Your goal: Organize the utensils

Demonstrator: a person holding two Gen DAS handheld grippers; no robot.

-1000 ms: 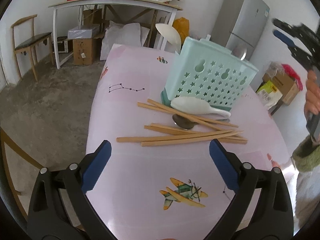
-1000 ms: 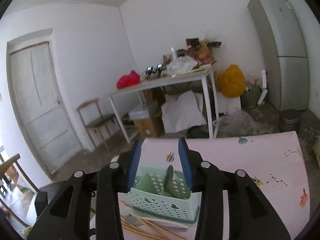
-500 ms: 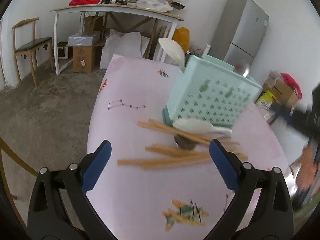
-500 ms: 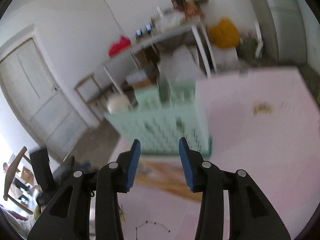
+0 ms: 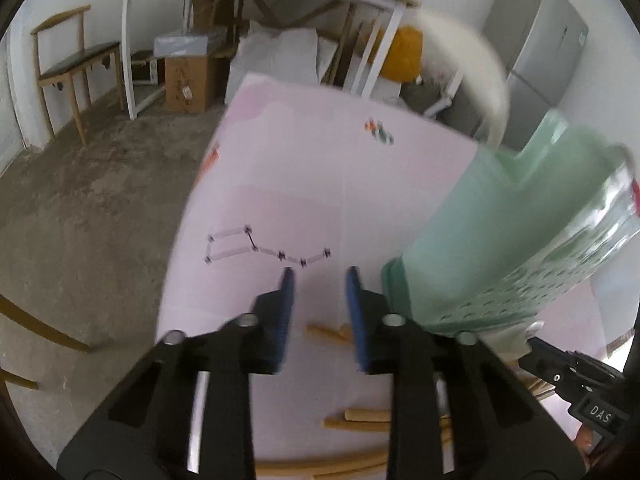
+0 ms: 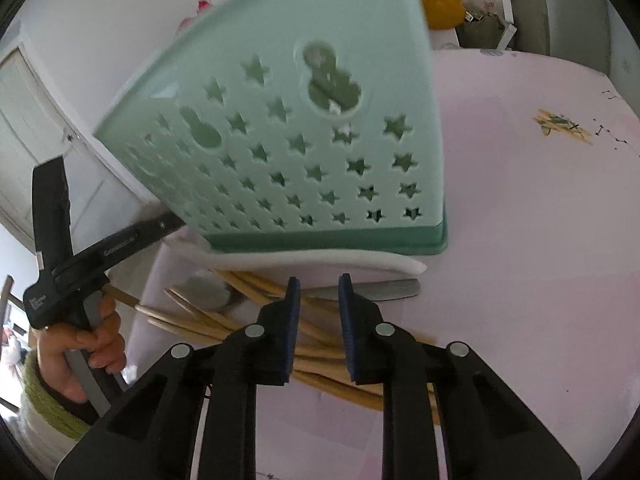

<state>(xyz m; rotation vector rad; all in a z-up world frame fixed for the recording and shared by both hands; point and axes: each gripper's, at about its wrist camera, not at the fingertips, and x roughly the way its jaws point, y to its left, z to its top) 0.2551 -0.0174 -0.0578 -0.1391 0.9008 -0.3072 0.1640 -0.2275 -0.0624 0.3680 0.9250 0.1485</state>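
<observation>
- Right gripper [image 6: 319, 284]: jaws have just been closing and now stand at a narrow gap, nothing between the pads; released, gripping nothing. Tips hover over the chopsticks [image 6: 280, 332].
- Chopsticks: loose crossed pile on the pink table [image 6: 520, 220], lying under and past the right jaw tips, running left toward the table's left edge.
- Metal spoon [image 6: 380, 289]: flat on the table just past the right tips, handle end pointing right, bowl end half under the chopsticks.
- White spoon [image 6: 320, 266]: flat along the foot of the basket [image 6: 304, 132], touching or nearly touching its base.
- Basket: mint green, star holes, upright on the table behind the utensils; blurred in the left view.
- Left gripper [image 5: 319, 276]: jaws have just been closing, narrow gap left, nothing clamped. Tips over bare table just left of the basket's corner; chopstick ends show below and between the fingers.
- Left hand [image 6: 86, 340]: seen in the right view at the table's left edge, wrapped round its gripper's handle; green cuff at the wrist.
</observation>
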